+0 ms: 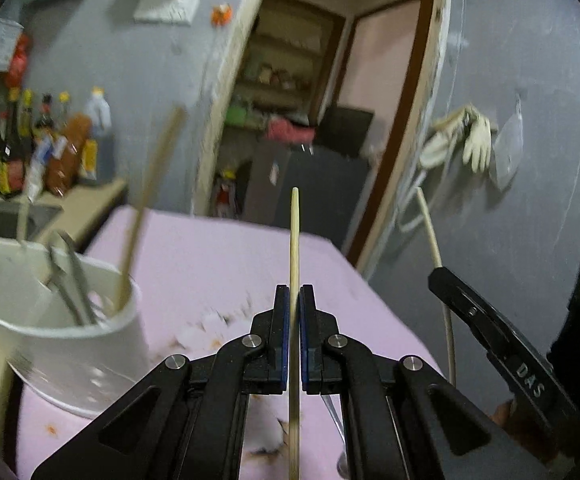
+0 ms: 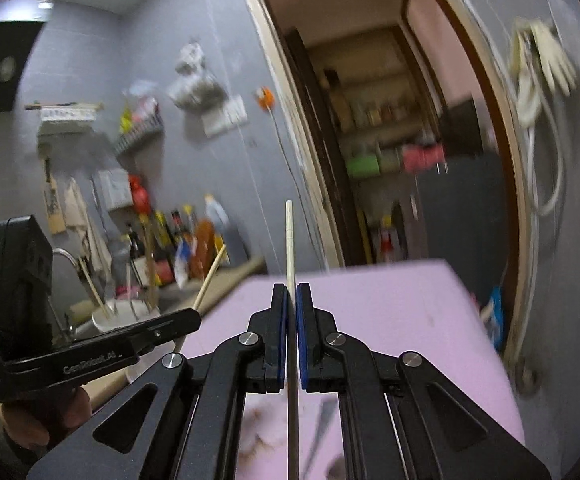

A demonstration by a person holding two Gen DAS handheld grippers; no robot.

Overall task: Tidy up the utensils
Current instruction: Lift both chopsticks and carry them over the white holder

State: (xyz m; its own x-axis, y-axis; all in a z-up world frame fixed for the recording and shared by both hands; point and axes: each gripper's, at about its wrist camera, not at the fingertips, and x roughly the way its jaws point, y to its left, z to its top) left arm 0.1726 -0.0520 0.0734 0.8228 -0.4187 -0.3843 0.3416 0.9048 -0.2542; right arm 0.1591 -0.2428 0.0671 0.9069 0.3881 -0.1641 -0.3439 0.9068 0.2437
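Dim, cool indoor light is cast from overhead. Strong fisheye bending and dark vignetting are seen at the edges. Backgrounds are smeared by motion blur throughout.

White letters "DAS" stand on the side of the right gripper in the left wrist view. "GenRobot.AI" runs along the left gripper; bottle labels seem too blurred to read.

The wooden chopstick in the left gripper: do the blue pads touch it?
Touching. The left wrist view shows the left gripper closed on the wooden chopstick, with both blue pads pressed against its sides and no gap visible.
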